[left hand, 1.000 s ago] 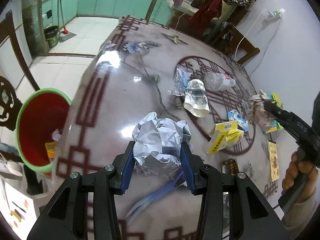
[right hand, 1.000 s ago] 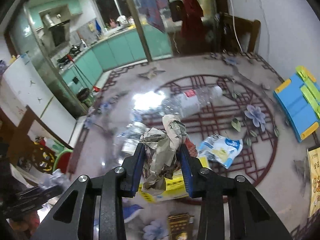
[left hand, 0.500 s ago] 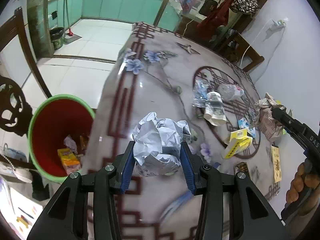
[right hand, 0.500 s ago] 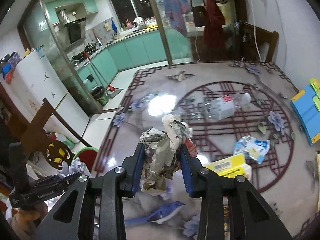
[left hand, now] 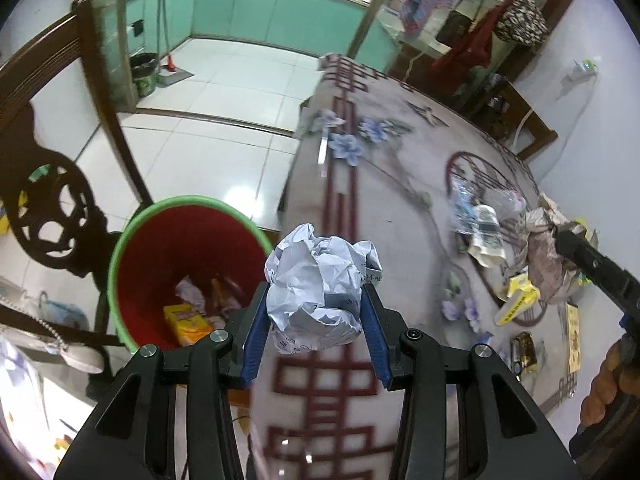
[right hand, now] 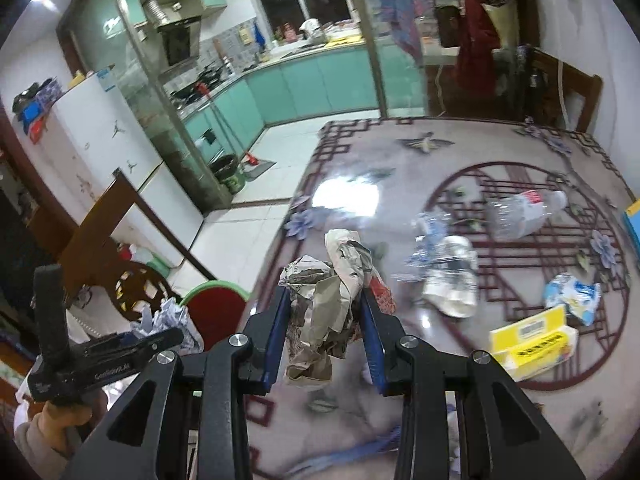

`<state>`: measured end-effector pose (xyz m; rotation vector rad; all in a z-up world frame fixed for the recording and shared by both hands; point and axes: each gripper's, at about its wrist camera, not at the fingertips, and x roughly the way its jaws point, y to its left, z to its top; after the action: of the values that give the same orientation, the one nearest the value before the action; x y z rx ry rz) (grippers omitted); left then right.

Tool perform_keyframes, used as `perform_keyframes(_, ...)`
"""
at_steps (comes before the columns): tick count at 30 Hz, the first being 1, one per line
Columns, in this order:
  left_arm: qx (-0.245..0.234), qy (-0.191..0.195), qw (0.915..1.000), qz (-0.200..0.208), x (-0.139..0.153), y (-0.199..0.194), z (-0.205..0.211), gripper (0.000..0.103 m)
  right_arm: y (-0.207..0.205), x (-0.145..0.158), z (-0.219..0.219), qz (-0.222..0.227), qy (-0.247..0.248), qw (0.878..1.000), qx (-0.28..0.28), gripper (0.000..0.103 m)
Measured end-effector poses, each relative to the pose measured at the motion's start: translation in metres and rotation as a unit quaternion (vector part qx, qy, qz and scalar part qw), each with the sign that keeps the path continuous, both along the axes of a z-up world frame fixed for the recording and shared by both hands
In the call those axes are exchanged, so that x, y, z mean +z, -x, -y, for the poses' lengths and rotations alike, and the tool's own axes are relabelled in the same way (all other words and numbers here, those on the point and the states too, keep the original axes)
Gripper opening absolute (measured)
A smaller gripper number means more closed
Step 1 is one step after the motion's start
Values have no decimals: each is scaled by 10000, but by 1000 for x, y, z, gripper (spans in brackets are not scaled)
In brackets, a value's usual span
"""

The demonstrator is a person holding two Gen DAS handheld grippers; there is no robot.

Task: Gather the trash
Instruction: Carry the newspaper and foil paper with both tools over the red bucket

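My left gripper (left hand: 316,312) is shut on a crumpled white paper ball (left hand: 320,280), held in the air at the table's left edge, just right of the red bin with a green rim (left hand: 132,236). The bin (right hand: 212,304) holds a yellow packet (left hand: 186,322) and other trash. My right gripper (right hand: 324,316) is shut on a crumpled brownish newspaper wad (right hand: 328,308) above the table; it also shows in the left wrist view (left hand: 548,256). The left gripper with its paper ball shows in the right wrist view (right hand: 160,324).
On the patterned table (left hand: 384,216) lie a plastic bottle (right hand: 524,212), a crushed white cup (right hand: 454,284), a yellow box (right hand: 532,340), a blue-white wrapper (right hand: 576,296) and a small dark pack (left hand: 524,356). A dark wooden chair (left hand: 44,184) stands left of the bin.
Both grippers have moved left toward the table edge and the bin, each still holding its paper. The bin is now larger and closer in the left wrist view.
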<state>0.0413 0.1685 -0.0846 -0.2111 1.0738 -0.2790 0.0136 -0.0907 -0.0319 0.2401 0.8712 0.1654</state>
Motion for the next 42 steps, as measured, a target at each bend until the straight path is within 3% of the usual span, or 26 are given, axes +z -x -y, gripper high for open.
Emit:
perform_keyframes(15,387,-108,9991,-148,-15,-14,-53,41,-30,-26,-88,-256,-113,9964,806,33)
perform_keyframes(36,947,-370,9941,-366,-41,-38,-97,41,-60,-77,-157,-869,-377,9834,1550,33)
perform_keyframes(42,1082,-336,9910,-710,-63,-52,-111,41,-74,-95,-175,-1020,-421,9780,1772,33)
